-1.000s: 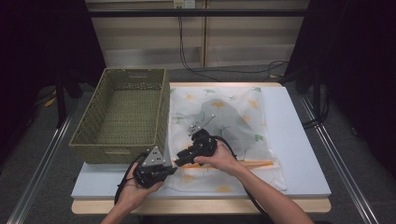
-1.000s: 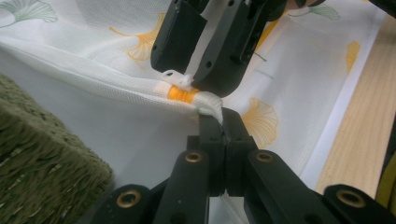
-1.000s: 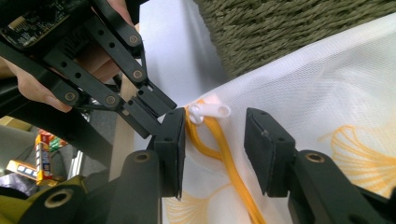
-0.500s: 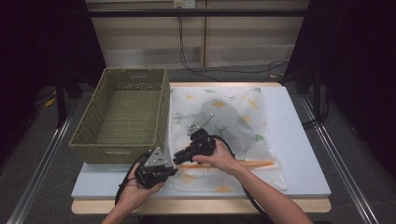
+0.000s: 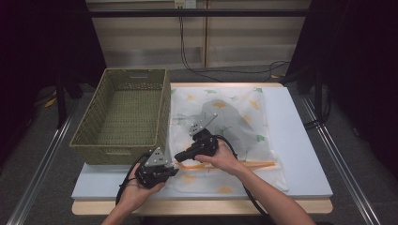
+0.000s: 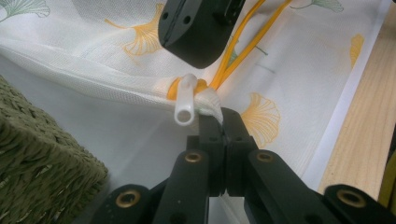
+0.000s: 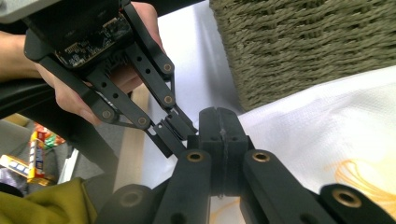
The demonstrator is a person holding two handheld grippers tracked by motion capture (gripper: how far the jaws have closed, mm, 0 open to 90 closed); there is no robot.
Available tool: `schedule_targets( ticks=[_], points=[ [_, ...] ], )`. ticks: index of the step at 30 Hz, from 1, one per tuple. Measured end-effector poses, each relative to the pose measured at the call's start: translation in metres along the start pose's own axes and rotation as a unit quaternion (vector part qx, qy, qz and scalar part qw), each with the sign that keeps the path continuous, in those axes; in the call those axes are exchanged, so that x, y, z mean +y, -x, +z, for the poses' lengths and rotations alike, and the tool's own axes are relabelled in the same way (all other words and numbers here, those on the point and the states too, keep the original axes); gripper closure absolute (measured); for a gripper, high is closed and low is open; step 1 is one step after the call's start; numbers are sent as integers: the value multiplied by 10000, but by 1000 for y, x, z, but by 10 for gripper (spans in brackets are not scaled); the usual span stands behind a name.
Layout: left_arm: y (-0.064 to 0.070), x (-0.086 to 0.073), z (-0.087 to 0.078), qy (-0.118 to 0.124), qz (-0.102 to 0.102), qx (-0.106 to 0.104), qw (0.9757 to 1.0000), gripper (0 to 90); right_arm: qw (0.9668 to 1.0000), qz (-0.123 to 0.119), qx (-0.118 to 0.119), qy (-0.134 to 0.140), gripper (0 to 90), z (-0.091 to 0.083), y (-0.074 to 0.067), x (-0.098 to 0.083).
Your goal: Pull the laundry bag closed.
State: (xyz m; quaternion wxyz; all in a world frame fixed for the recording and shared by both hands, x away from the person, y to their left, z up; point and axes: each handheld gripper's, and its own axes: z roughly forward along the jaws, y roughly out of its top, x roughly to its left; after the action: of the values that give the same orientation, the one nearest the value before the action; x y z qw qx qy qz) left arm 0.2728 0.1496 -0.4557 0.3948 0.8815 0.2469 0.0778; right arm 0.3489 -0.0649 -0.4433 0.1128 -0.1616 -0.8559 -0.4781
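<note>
Two hand-held grippers meet at the near-left corner of the mesh bag (image 5: 225, 126), flat on the tabletop (image 5: 300, 154) beside the basket (image 5: 126, 112). My left hand-held gripper (image 6: 219, 116) is clamped on the corner fabric by the white zip pull (image 6: 185, 100). My right hand-held gripper (image 7: 219, 116) has just been closing; jaws together, what they pinch I cannot tell. Keep left as anchor, draw right along the orange zip (image 5: 225, 165), low and straight

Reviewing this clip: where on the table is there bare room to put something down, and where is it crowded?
Free: the white pad's strip right of the mesh bag, and the front-left corner below the basket, whose inside is also bare. Crowded: the bag's near-left corner, where the left claw and right claw meet, both shut.
</note>
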Motion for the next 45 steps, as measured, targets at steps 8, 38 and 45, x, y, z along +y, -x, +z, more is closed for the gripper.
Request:
schedule_targets(
  ticks=[8,38,45],
  points=[
    [3,3,0,11,-30,28,10000,890,9998,-120,-106,-81,804,5,-3,5],
    [-2,3,-13,227,-48,120,9997,891,9995,153,-152,-228,643,3,7,-4],
    [-1,2,-9,180,63,79,9998,891,9990,303,174,-278,648,9,9,-4]
  ],
)
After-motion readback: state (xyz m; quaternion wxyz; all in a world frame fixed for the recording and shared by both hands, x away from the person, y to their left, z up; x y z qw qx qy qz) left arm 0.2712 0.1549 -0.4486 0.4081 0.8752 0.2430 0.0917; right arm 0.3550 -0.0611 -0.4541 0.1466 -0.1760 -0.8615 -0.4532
